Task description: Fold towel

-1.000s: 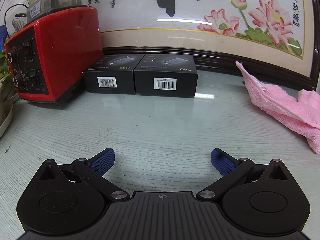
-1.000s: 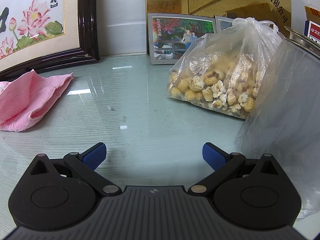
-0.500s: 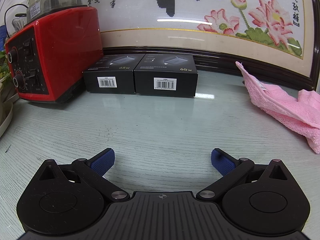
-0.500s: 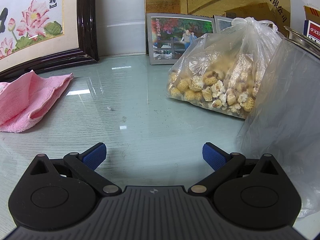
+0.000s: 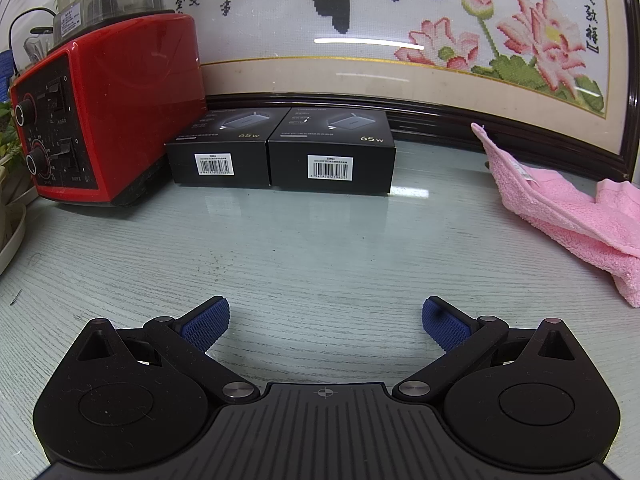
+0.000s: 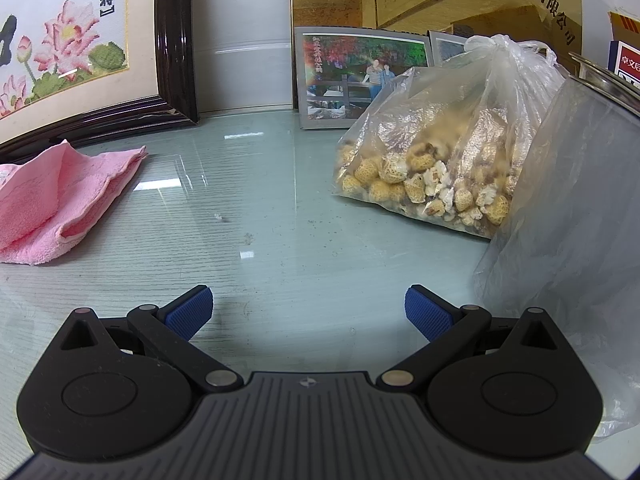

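The left gripper (image 5: 325, 320) sits low over the table (image 5: 320, 248) with its blue pads spread wide and nothing between them. The right gripper (image 6: 308, 312) is in the same condition: pads apart, no load. Both point forward over bare tabletop, which suggests a ready position ahead of the first grasp; folding does not appear to have begun.

The towel (image 5: 568, 216) is pink and lies in a loose, rumpled heap between the two grippers, at the right edge of the left view and the left edge of the right view (image 6: 60, 200). It rests on the table near the base of the framed embroidery (image 5: 400, 40), apart from both grippers. One corner stands up toward the frame, so the cloth probably needs spreading flat before a fold.

Containers: a clear plastic bag (image 6: 440, 152), knotted at the top, holds pale lumpy pieces of food. A second, cloudy bag (image 6: 568, 208) stands just beside the right gripper; its contents cannot be made out. Two black boxes (image 5: 280, 148) sit closed, side by side, next to a red appliance (image 5: 104, 112).
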Available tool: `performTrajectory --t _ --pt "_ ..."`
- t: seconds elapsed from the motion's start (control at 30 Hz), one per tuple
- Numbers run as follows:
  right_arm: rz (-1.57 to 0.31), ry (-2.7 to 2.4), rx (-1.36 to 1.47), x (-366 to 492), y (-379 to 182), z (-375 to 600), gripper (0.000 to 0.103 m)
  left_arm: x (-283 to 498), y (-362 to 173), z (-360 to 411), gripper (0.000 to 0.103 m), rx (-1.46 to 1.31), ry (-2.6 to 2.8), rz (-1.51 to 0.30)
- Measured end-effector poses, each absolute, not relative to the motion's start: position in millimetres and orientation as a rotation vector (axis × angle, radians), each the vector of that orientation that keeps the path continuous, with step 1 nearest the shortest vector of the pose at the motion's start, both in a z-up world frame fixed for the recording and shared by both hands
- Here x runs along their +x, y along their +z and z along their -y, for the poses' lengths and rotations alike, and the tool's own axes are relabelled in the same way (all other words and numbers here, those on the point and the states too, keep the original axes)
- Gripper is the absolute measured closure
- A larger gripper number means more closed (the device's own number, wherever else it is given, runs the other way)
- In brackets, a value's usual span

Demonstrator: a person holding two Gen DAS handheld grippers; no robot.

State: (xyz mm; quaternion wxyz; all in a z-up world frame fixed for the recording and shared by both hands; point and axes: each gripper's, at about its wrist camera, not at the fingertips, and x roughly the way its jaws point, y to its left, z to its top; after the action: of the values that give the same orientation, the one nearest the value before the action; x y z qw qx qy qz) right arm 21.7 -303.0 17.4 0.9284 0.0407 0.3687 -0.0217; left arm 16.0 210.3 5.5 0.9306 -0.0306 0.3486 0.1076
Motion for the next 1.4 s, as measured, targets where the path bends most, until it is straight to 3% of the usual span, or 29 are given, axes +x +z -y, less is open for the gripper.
performTrajectory --t 1.4 --pt "-0.756 -0.043 0.085 21.7 17.0 303.0 0.0 15.0 5.7 -210.5 0.0 -0.071 0.23 -0.712"
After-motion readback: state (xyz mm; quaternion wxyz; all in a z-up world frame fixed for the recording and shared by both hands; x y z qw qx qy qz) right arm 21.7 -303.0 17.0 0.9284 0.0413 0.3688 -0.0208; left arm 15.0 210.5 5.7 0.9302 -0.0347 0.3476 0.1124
